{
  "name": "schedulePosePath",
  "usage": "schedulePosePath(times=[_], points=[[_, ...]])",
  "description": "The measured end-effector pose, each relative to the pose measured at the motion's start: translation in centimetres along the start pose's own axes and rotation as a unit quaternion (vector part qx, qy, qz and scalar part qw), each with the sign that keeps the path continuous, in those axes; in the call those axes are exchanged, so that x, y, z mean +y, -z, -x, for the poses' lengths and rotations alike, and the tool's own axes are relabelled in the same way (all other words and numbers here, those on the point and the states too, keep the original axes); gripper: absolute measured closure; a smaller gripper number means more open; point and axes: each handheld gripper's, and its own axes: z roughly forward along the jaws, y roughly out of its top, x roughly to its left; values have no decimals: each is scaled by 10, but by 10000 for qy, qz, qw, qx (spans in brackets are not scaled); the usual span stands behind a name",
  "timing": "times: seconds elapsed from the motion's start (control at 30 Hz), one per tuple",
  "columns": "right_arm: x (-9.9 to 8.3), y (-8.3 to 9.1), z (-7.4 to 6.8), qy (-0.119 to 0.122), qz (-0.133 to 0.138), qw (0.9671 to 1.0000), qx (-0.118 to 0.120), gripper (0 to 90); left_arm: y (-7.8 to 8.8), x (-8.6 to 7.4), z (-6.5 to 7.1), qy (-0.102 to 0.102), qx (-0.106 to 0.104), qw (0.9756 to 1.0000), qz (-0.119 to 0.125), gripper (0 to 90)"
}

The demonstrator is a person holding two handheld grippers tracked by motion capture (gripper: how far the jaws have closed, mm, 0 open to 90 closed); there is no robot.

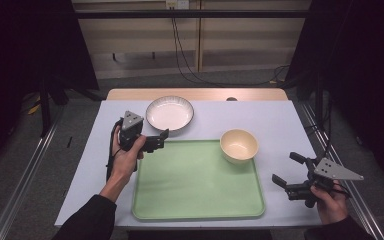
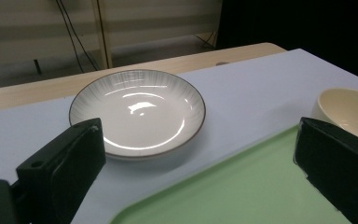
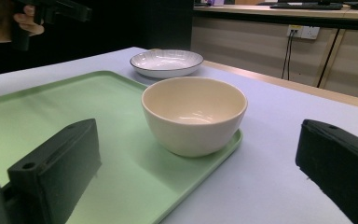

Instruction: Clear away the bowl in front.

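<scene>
We see left gripper point(image 1: 158, 138) jaws spread wide, empty, aimed at white plate point(image 1: 170, 113) at table's 12 o'clock. Right gripper point(image 1: 286, 169) at 4 o'clock, wide open, empty, facing cream bowl point(image 1: 238, 145) on green tray point(image 1: 195, 185) corner.

A pale table point(image 1: 280, 120) carries a white plate point(image 1: 169, 113) and a green tray point(image 1: 195, 185) just apart.
</scene>
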Motion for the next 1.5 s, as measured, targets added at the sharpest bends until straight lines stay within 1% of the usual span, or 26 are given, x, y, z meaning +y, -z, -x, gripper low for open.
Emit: schedulePosePath(times=[0.1,0.13,0.2,0.3,0.33,0.4,0.47,0.57,0.63,0.7,0.8,0.87,0.97,1.0,1.07,1.1,1.17,1.2,1.23,1.27,1.33,1.37,1.4,1.43,1.47,1.5], points=[[0,0,0,-1,-25,10000,3,0,10,-6,-2,-161,21,9999,-29,21],[0,0,0,-5,-24,10000,2,0,13,-9,-2,-123,35,9999,5,20],[0,0,0,-8,-19,10000,-21,0,19,-13,-4,-224,65,9997,-46,22],[0,-1,0,-1,0,10000,-51,0,25,-20,-5,-250,159,9995,-90,17],[-1,-1,0,18,-43,10000,-33,0,26,-24,-5,-251,123,9995,-115,17],[-1,-2,-1,41,-72,10000,3,0,31,-30,-5,-294,255,9991,-153,23],[-1,-1,0,11,-39,10000,-15,0,37,-36,-6,-206,287,9993,-106,16],[0,-1,0,2,-22,10000,-54,0,47,-43,-8,-198,314,9992,-114,19],[-1,-1,0,0,-46,10000,-30,0,52,-49,-10,-46,137,9998,-114,16],[-1,-1,0,13,-61,10000,-19,0,61,-56,-10,-192,249,9995,-97,18],[-1,-1,0,6,-51,10000,-30,0,72,-62,-11,-104,187,9997,-106,14],[-1,-2,0,-8,-52,10000,-33,0,79,-65,-10,-198,222,9995,-112,16],[-1,-3,0,17,-68,10000,-40,0,90,-72,-10,-182,281,9994,-80,16],[0,-3,0,4,-70,10000,-35,0,95,-75,-10,-107,344,9993,-68,17],[-1,-3,1,12,-82,10000,-47,0,101,-79,-12,38,243,9997,-43,16],[-1,-4,0,3,-92,9999,-50,0,103,-81,-13,110,282,9995,-11,17],[-1,-4,0,-4,-97,9999,-54,0,110,-86,-14,-34,455,9989,-86,13],[-1,-4,0,7,-89,9999,-51,0,112,-88,-15,-5,437,9990,-88,15],[-1,-4,1,25,-104,9999,-50,0,114,-90,-15,163,338,9993,-22,15],[-1,-5,0,18,-111,9999,-60,0,118,-92,-17,158,332,9993,-36,15],[-1,-5,0,27,-116,9999,-63,0,123,-97,-18,55,492,9988,-12,16],[-1,-5,0,31,-114,9999,-59,0,123,-99,-19,132,534,9985,7,14],[-1,-5,1,26,-113,9999,-57,0,124,-101,-20,131,694,9975,-4,14],[-1,-5,0,13,-121,9999,-65,0,124,-102,-21,92,735,9972,-39,21],[-1,-5,1,31,-133,9999,-55,0,124,-103,-23,163,751,9970,-74,23],[-1,-6,1,60,-124,9999,-53,0,125,-103,-24,259,694,9973,-31,22]])
